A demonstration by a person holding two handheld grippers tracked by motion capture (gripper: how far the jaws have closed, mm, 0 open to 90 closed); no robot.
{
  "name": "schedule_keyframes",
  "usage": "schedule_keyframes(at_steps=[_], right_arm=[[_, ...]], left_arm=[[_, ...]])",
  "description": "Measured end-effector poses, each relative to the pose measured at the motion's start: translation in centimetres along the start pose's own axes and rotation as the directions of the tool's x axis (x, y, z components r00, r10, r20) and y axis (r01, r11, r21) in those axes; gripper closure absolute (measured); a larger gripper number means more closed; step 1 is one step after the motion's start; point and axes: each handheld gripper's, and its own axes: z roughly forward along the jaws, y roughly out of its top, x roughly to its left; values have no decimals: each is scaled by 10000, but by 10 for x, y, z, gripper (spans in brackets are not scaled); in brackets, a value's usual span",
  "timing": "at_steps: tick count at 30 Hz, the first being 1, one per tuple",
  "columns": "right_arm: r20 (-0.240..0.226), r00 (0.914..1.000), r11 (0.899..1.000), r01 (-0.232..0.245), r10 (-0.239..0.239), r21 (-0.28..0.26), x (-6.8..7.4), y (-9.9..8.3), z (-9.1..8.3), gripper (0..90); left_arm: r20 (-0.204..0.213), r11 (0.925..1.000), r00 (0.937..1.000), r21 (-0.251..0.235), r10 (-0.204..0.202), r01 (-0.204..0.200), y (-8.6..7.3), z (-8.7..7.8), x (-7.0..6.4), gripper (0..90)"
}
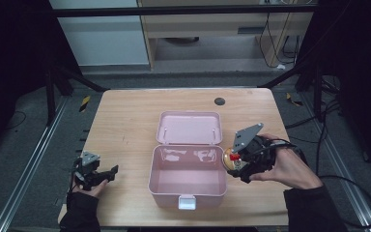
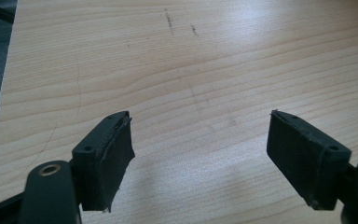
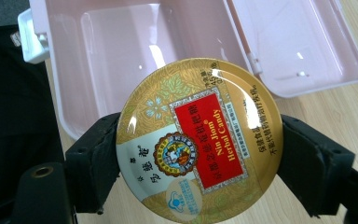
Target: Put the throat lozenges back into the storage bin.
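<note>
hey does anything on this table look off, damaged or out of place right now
Nothing stands out. The pink box sits open and empty, lid flat behind it. The right tool holds a round candy tin squarely; the left tool is open over bare, faintly scuffed table.

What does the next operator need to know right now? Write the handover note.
Right tongs: shut on the round candy tin, held at the right rim of the pink box.
Left tongs: open, holding nothing, over bare table left of the box.
Box: open, lid folded back, nothing visible inside.
Done: tin picked up.
Left, probably: tin into box, close lid.
</note>
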Motion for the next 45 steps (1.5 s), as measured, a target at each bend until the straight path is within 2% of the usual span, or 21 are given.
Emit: schedule_keyframes(at_steps=[7, 24, 31, 40, 45], right_arm=[[-159, 9999, 9999, 42, -43, -96, -1, 11, 10, 207], [-368, 9990, 9997, 248, -246, 59, 2, 30, 34, 207], [-396, 9984, 9991, 405, -399, 158, 5, 32, 44, 207], [-639, 9972, 9989, 397, -381, 239, 7, 27, 59, 207], [-746, 9959, 9979, 546, -520, 334, 10, 27, 65, 207]], left_arm=[[-1, 10000, 10000, -4, -10, 10, 0, 0, 0, 214], [0, 10000, 10000, -33, -11, 11, 0, -1, 0, 214], [-59, 10000, 10000, -39, 24, -24, 0, -1, 0, 215], [-102, 10000, 9999, -67, 42, -43, 0, -1, 1, 214], [-105, 9999, 9999, -93, 41, -42, 0, -2, 1, 214]])
